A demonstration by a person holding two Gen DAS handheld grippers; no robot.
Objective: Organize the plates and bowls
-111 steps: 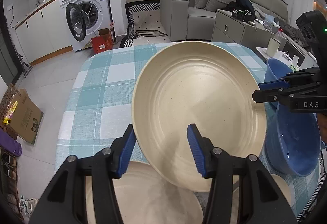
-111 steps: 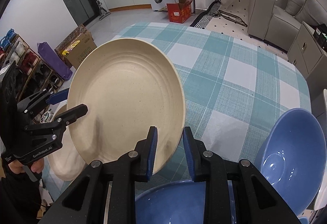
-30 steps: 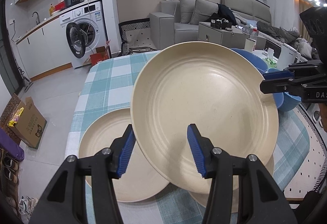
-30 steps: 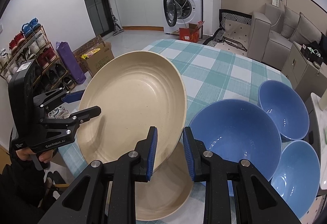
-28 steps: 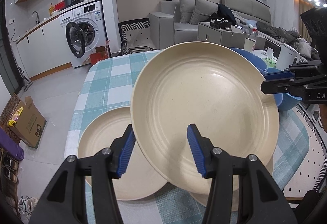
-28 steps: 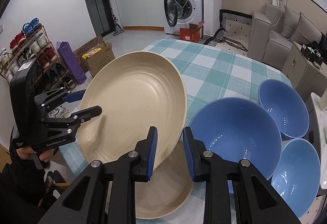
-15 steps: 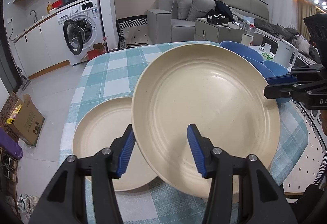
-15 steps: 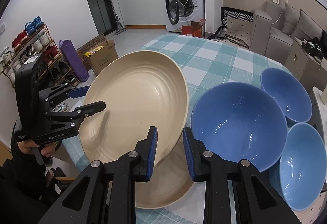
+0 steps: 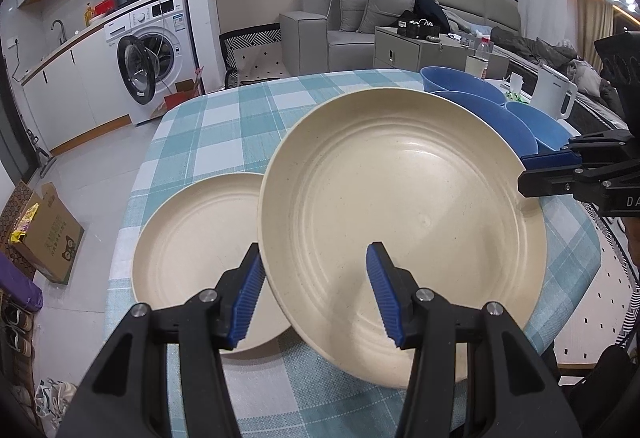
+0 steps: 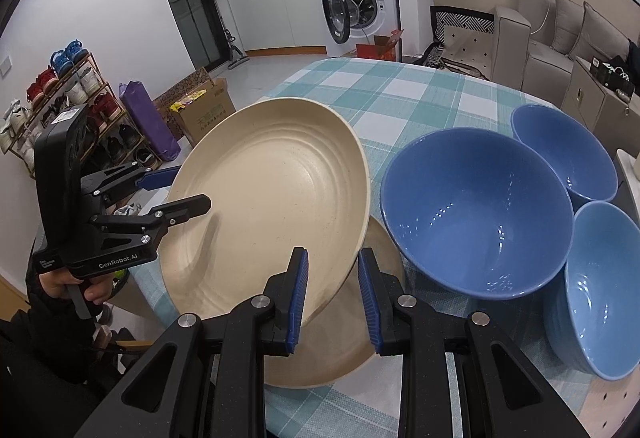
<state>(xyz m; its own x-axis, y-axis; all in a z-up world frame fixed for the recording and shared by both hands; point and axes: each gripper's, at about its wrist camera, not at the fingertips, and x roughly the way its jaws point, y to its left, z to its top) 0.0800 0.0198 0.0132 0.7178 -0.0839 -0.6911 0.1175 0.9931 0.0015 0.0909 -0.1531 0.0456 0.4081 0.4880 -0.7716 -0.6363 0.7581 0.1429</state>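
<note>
Cream and faintly speckled, the held plate [image 9: 404, 222] fills the centre of the left wrist view, carried tilted above a checked tablecloth [image 9: 224, 126]. The left gripper [image 9: 316, 278], at lower centre, has its blue pads set partly apart across the plate's near rim, one finger under it and one over the inner face. At right of frame the right gripper [image 9: 532, 170] nips the opposite rim. A second cream plate [image 9: 196, 234] lies flat on the cloth at lower left, partly under the held one; three blue bowls [image 9: 460, 80] show at upper right behind it.

From the right wrist view the same held plate [image 10: 264, 214] sits at centre left, its rim running between the right gripper's [image 10: 332, 298] pads, which are drawn close and pinch the thin edge. The left gripper [image 10: 176, 190] grips the far rim at left of frame. Below, a third plate [image 10: 352, 346] lies on the cloth at lower centre, and the bowls [image 10: 476, 214] cluster at right, touching one another.

The plate looks stiff, light and smooth-glazed, likely to slide in a pinch and to chip if dropped. Its raised rim is the only sensible hold, and opposite edges, as taken here, should keep it from swinging.
</note>
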